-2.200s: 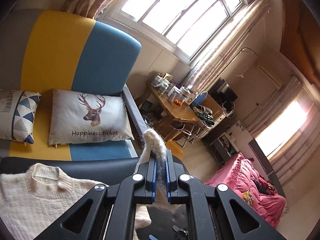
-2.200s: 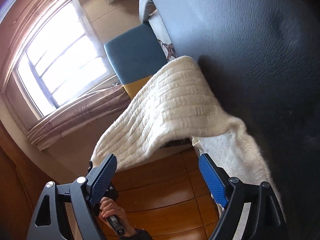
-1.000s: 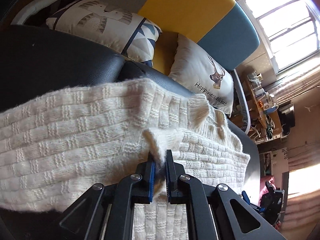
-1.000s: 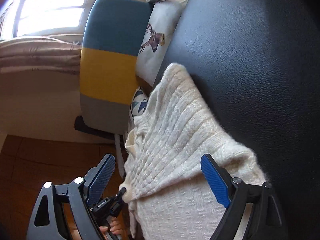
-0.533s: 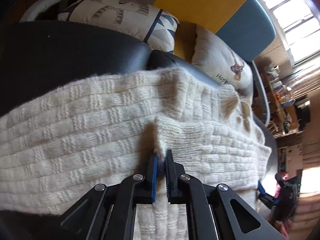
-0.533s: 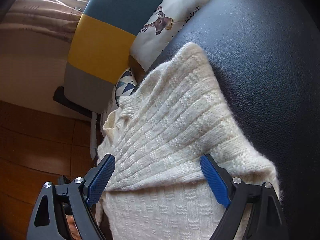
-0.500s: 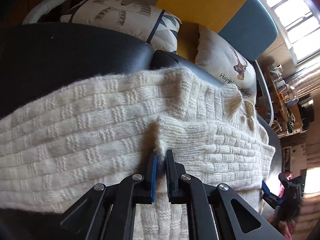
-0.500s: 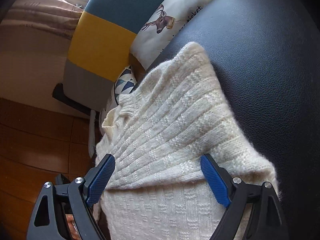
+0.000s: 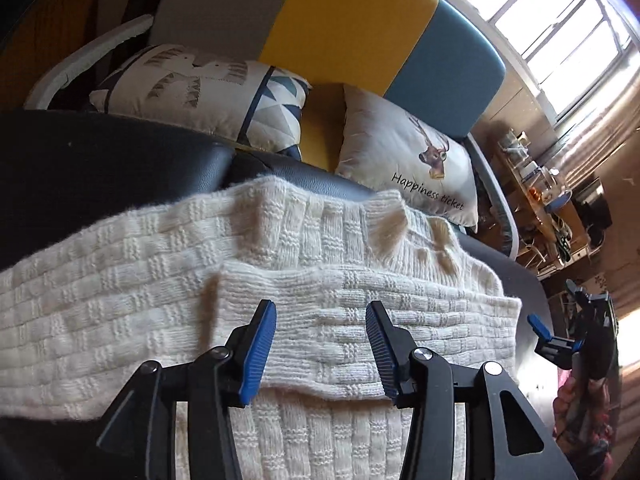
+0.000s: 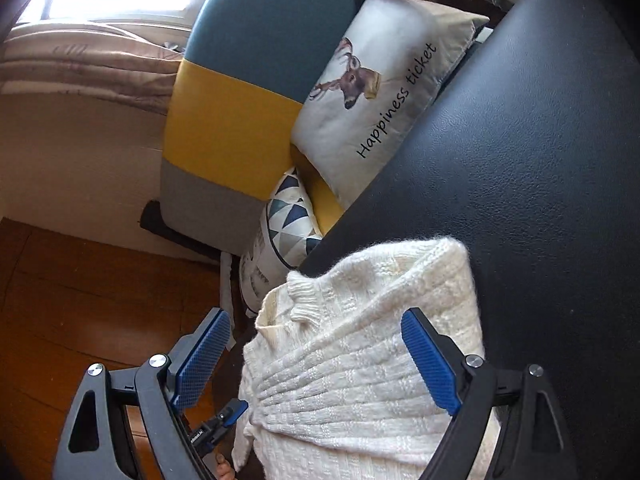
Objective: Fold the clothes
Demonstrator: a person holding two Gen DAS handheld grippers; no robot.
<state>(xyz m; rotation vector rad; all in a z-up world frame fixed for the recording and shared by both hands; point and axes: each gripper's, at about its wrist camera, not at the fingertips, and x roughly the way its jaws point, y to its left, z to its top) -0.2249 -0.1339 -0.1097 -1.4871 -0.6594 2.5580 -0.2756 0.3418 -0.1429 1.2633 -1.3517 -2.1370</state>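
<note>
Across the middle of the left wrist frame we see the cream knit sweater (image 9: 320,280) lying on the black leather surface (image 9: 100,168), one layer folded over another. Our left gripper (image 9: 320,344) sits at the bottom centre, its blue pads spread wide apart and holding nothing, hovering just over the folded edge. Our right gripper (image 10: 316,364), at the bottom of the right wrist frame, is likewise wide open and empty, the sweater (image 10: 360,360) showing between its fingers. Toward the upper right of the left view rests the deer pillow (image 9: 412,168), beside the triangle-patterned pillow (image 9: 208,92), both against the colour-block sofa (image 9: 352,28).
</note>
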